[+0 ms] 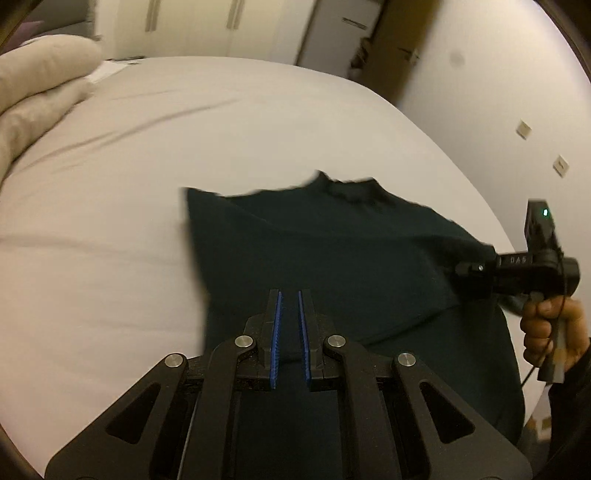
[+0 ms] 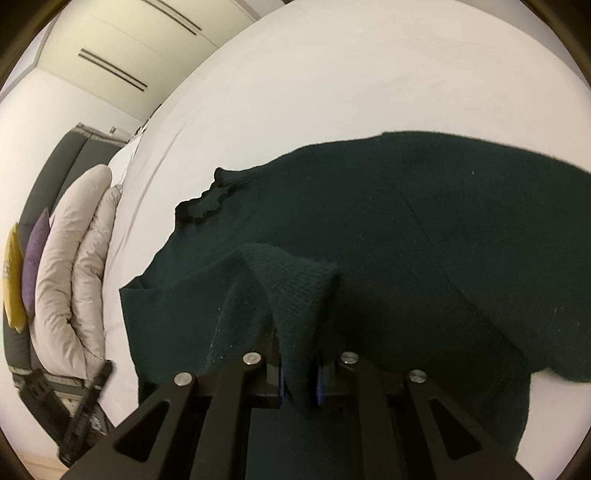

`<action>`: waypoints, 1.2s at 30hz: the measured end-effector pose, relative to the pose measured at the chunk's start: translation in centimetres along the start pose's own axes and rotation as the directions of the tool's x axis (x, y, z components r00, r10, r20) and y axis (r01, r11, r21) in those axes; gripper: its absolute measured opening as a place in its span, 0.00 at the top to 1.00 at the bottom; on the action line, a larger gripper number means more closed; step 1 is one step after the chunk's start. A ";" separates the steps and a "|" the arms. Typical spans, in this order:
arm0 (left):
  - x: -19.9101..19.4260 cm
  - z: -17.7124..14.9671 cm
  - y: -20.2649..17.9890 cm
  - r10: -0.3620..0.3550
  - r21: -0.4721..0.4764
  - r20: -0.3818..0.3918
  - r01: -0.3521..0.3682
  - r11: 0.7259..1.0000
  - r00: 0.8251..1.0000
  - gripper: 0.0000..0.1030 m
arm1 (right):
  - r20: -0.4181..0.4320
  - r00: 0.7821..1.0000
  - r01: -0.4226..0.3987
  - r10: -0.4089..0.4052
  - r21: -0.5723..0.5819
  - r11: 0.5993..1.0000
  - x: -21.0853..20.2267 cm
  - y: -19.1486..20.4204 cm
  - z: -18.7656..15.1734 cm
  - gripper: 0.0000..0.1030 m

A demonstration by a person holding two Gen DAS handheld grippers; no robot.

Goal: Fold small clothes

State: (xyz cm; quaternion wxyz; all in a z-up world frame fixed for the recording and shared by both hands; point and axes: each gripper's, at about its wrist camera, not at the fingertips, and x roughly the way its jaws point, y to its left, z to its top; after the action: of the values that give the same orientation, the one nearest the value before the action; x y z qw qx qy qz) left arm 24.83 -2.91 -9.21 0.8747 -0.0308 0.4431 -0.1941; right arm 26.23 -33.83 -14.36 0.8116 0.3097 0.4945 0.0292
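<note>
A white bed (image 1: 184,147) fills the room, with pale cupboards (image 1: 192,22) behind it. On the sheet lies a dark green sweater (image 1: 314,251), spread near the right edge of the bed, its frilled collar (image 1: 347,184) pointing away from the left camera.

The right gripper (image 2: 300,384) is closed on a fold of the sweater; the knit cloth (image 2: 295,280) rises between its blue pads and hides them almost fully. In the left view this gripper (image 1: 476,273) pulls one side of the sweater up over the body, and a hand (image 1: 550,332) holds its handle.

The left gripper (image 1: 290,295) hovers over the near part of the sweater, its blue pads (image 1: 276,332) a narrow gap apart, with nothing between them.

At the far left of the bed lies a rolled beige duvet (image 1: 40,85). The right view shows also purple (image 2: 35,254) and yellow cushions (image 2: 13,280) beside it.
</note>
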 end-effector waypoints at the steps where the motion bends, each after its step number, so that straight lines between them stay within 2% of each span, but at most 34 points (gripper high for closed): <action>1: 1.2 0.1 -1.1 0.000 0.018 -0.010 0.000 1.000 1.000 0.92 | 0.002 1.000 -0.002 0.002 -0.002 1.000 0.0 0.0 0.0 0.86; 3: 3.9 0.6 -2.3 0.029 0.055 -0.043 -0.027 0.998 0.999 0.92 | 0.001 1.000 -0.008 0.008 -0.005 1.000 -0.1 0.1 -0.2 0.86; 4: 5.1 0.5 -2.7 0.066 0.071 -0.049 -0.063 0.996 0.997 0.92 | -0.002 1.000 -0.017 0.017 -0.004 1.000 -0.2 0.2 -0.3 0.86; 5: 6.3 0.8 -2.4 0.121 0.078 -0.052 -0.117 0.990 0.991 0.92 | -0.005 1.000 -0.025 0.025 -0.005 1.000 -0.3 0.1 -0.3 0.86; 8: 8.9 0.4 -1.0 0.217 0.065 -0.090 -0.212 0.975 0.972 0.92 | -0.009 0.999 -0.049 0.049 0.002 0.999 -0.8 0.1 -0.4 0.86; 10: 9.3 -0.1 0.8 0.288 0.105 -0.063 -0.281 0.954 0.955 0.92 | -0.014 0.998 -0.062 0.062 0.001 0.998 -1.0 0.3 -0.4 0.86; 12: 9.0 -0.9 1.5 0.329 0.147 -0.035 -0.321 0.936 0.944 0.92 | -0.021 0.997 -0.079 0.079 -0.010 0.997 -1.1 0.9 -0.5 0.86; 15: 8.5 -1.5 2.1 0.408 0.170 -0.013 -0.400 0.901 0.913 0.92 | -0.044 0.995 -0.089 0.087 -0.045 0.995 -0.8 2.4 -0.6 0.86; 17: 8.3 -1.7 2.9 0.407 0.150 -0.019 -0.399 0.904 0.913 0.92 | -0.041 0.997 -0.069 0.065 -0.087 0.994 -0.6 3.5 -0.6 0.86; 19: 8.3 -1.6 3.2 0.434 0.150 -0.020 -0.426 0.892 0.901 0.92 | -0.035 0.999 -0.032 0.029 -0.110 0.993 -0.3 3.7 -0.4 0.86; 20: 8.4 -1.5 3.3 0.434 0.150 -0.023 -0.426 0.892 0.901 0.92 | -0.038 0.999 -0.009 0.005 -0.107 0.994 0.1 3.2 -0.3 0.86; 22: 7.8 -1.8 3.5 0.436 0.154 -0.023 -0.428 0.891 0.900 0.92 | -0.049 0.999 0.017 -0.020 -0.068 0.998 0.8 1.7 0.0 0.86; 24: 7.6 -2.0 3.2 0.459 0.180 -0.015 -0.449 0.875 0.888 0.92 | -0.054 0.998 0.017 -0.017 -0.008 1.000 1.1 -0.4 0.1 0.77; 27: 7.5 -2.2 2.7 0.472 0.194 -0.002 -0.463 0.865 0.882 0.92 | -0.035 0.999 -0.021 0.022 0.032 0.999 1.0 -2.2 0.2 0.79; 30: 6.5 -1.7 2.3 0.455 0.175 0.005 -0.449 0.876 0.890 0.92 | -0.003 1.000 0.016 -0.016 0.032 0.999 0.5 -3.0 0.5 0.85; 32: 5.3 -1.0 1.9 0.465 0.155 0.042 -0.465 0.871 0.884 0.92 | 0.012 1.000 0.025 -0.025 0.045 0.999 0.0 -3.5 0.7 0.85; 34: 4.3 -0.1 1.3 0.459 0.139 0.084 -0.467 0.873 0.884 0.92 | 0.057 0.995 0.080 -0.083 0.056 0.995 -1.1 -3.8 0.8 0.83; 36: 3.7 0.7 0.6 0.446 0.145 0.108 -0.458 0.877 0.889 0.92 | 0.152 0.969 0.194 -0.197 0.038 0.980 -3.0 -3.1 0.6 0.76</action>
State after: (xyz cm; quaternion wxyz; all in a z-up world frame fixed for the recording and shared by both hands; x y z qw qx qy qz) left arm 27.52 -3.80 -11.69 0.9104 0.1397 0.3889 -0.0198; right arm 24.43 -37.65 -13.49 0.8428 0.2701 0.4585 -0.0807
